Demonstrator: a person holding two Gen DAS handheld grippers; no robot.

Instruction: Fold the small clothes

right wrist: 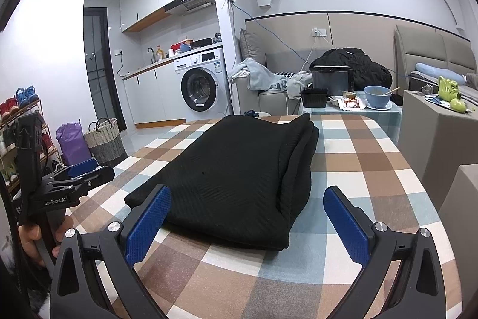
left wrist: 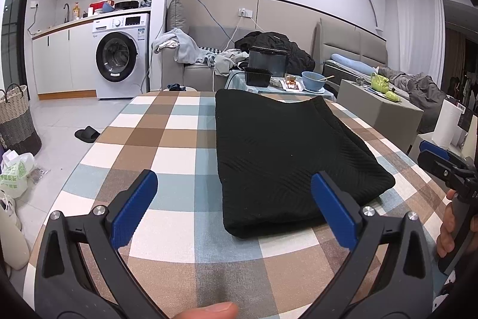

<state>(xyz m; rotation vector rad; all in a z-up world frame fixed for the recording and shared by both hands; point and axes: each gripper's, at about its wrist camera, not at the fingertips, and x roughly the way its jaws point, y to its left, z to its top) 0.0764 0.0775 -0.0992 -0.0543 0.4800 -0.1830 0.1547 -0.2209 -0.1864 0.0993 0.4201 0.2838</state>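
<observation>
black knit garment [left wrist: 286,157] | folded, layered rectangle | flat on checked tablecloth [left wrist: 167,139]

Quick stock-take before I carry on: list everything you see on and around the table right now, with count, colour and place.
folded garment: 1, black, lying flat on the checked table
tablecloth: 1, brown, white and blue check, covering the table
washing machine: 1, white, under the kitchen counter, far left
woven basket: 1, beige and grey, on the floor at left
purple bag: 1, beside the basket
slipper: 1, black, on the floor left of the table
blue bowl: 1, with a spoon, on the side table behind
black crate: 1, left of the bowl
dark coat: 1, heaped on the sofa
left gripper: black with blue pads, open, at the garment's near edge
right gripper: same colours, open, astride the garment's near end
</observation>
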